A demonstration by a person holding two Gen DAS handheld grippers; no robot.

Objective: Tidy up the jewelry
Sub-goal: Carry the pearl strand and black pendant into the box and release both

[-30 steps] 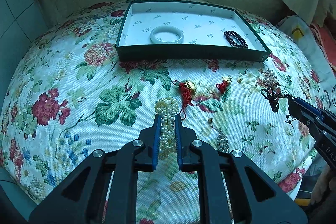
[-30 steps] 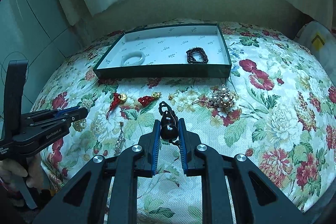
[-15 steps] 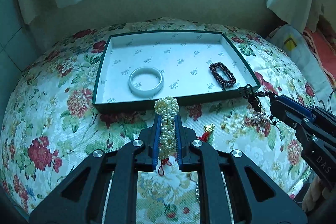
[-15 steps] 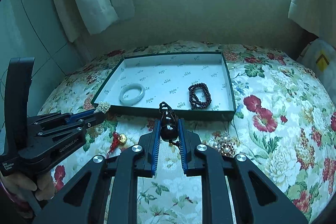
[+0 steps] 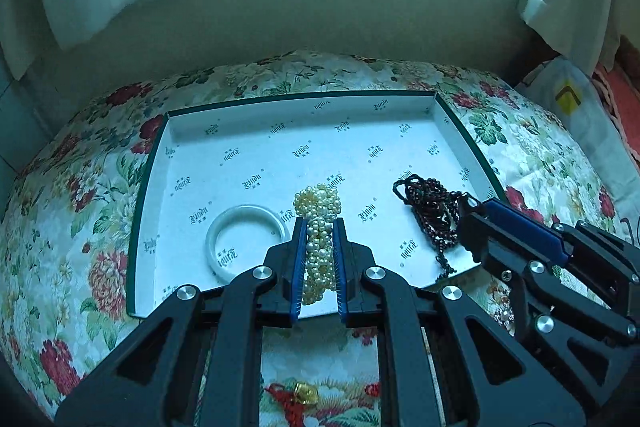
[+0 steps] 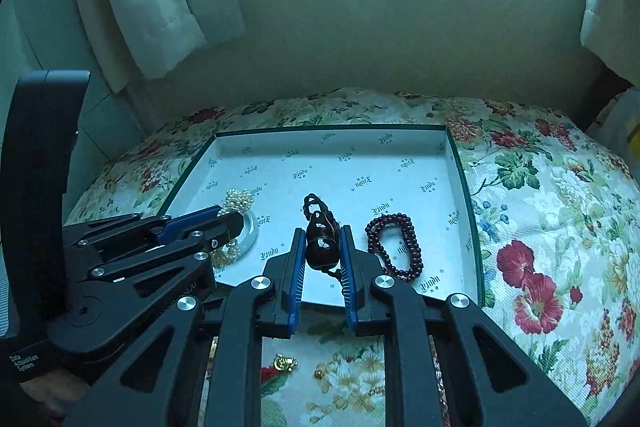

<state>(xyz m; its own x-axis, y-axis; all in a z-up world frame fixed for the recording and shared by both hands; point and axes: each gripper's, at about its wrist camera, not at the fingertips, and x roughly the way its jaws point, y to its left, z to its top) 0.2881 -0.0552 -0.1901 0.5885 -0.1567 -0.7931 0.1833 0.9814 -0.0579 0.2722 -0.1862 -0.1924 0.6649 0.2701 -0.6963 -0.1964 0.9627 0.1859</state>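
left claw: left gripper [image 5: 318, 227] clenched on the pearl piece [image 5: 319, 223]; flower-shaped head pokes out ahead of the tips, strand runs back between the pads.
right claw: right gripper [image 6: 323, 241] clenched on the dark pendant [image 6: 320, 241], its braided cord [image 6: 316, 205] sticking out forward.
target: green-rimmed box [image 5: 240, 151], white lined floor directly under and ahead of both claws.
pearl axis: along the left claw's pointing line, aimed at the far wall of the box.
left neighbours: white bangle [image 5: 246, 243] just left of the left tips, near, contact can't be told.
right neighbours: red bead bracelet [image 6: 396, 247] just right of the right tips, on the box floor.
nearer hand: both over the near half of the box; neither has an edge.
key relation: bare floor lies between the two claws and ahead. My read: drop there, not sideways onto bangle or beads.
still outside: red-tassel gold charm [image 5: 300, 393] on the floral cloth [image 5: 100, 267], behind the claws.
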